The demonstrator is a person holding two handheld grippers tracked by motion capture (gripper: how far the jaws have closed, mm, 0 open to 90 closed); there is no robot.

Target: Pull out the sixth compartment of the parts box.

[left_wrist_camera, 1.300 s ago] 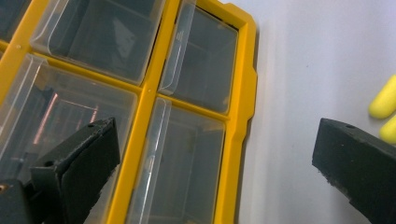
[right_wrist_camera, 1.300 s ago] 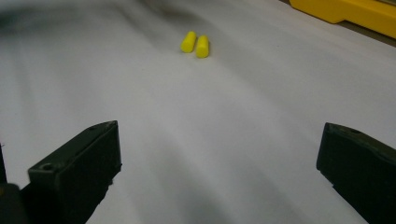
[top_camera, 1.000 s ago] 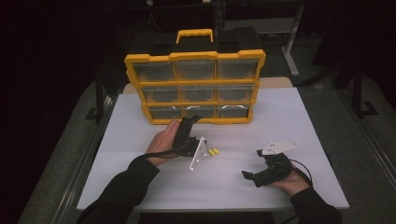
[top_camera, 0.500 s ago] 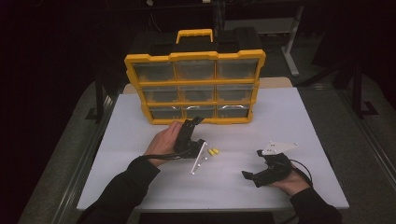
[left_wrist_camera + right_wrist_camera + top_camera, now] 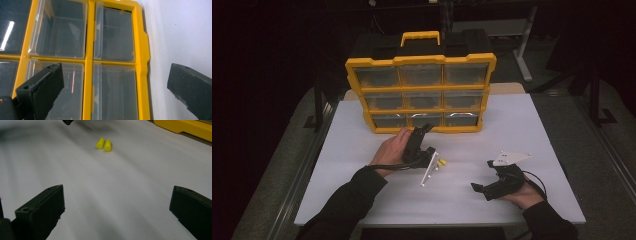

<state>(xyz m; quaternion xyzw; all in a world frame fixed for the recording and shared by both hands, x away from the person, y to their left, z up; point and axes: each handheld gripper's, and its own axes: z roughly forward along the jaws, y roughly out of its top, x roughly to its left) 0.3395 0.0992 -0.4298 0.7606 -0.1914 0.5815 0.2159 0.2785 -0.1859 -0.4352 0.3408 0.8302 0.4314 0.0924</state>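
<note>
— So, what's at the left gripper?

— A yellow organizer with clear plastic drawers, three rows of three, standing upright at the far edge of the white table, a yellow carry handle on top. The gripper's tips are at the bottom row, near the middle drawer. In the left gripper view the drawers look see-through with a yellow frame between them; what they contain I cannot tell.

— And the claw?

— Spread wide, nothing between the jaws. In its own view the left jaw lies over a drawer front, the right one over bare table past the frame's edge.

— What lies around it?

— Just right of the left hand, two small yellow cylinders lie side by side, touching, on the table. The right gripper view shows them ahead of its jaws, with the organizer's yellow base at the top right corner. Nothing stands between the left gripper and the drawers.

— How are the hands posed?

— The left forearm, in a dark sleeve, comes in from the bottom and angles forward; the hand grips the tool from the left, its grey plate tilted down toward the table. Farther right, the right gripper sits low near the table's near edge, held from behind, pointing left toward the cylinders, well apart from them. Its jaws are spread too, holding nothing.
</note>
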